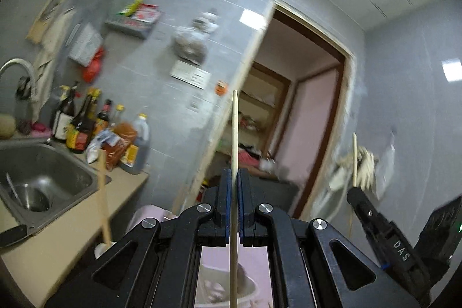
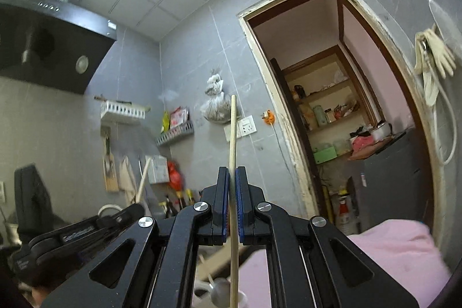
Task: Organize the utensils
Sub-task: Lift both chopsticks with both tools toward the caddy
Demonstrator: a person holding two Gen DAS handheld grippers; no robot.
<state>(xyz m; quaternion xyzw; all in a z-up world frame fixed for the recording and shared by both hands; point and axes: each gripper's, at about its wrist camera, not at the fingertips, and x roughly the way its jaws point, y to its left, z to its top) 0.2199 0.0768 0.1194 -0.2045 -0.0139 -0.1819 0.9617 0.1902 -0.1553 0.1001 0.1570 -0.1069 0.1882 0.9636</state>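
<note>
My left gripper [image 1: 234, 173] is shut on a pale wooden chopstick [image 1: 234, 134] that stands upright between the blue pads, tip pointing up. My right gripper [image 2: 231, 172] is shut on a second wooden chopstick [image 2: 232, 134], also upright. In the left wrist view the right gripper [image 1: 353, 191] shows at the right with its chopstick [image 1: 354, 158] sticking up. In the right wrist view the left gripper [image 2: 127, 214] shows at the lower left. Another wooden stick [image 1: 103, 198] stands in a white holder [image 1: 102, 248] on the counter. Both grippers are raised above the counter.
A steel sink [image 1: 43, 181] with a bowl is at left, with sauce bottles [image 1: 83, 123] behind it on the beige counter [image 1: 72, 224]. A pink basin [image 1: 219, 287] lies below the left gripper. A range hood [image 2: 49, 48] is upper left; a doorway [image 2: 332, 106] is ahead.
</note>
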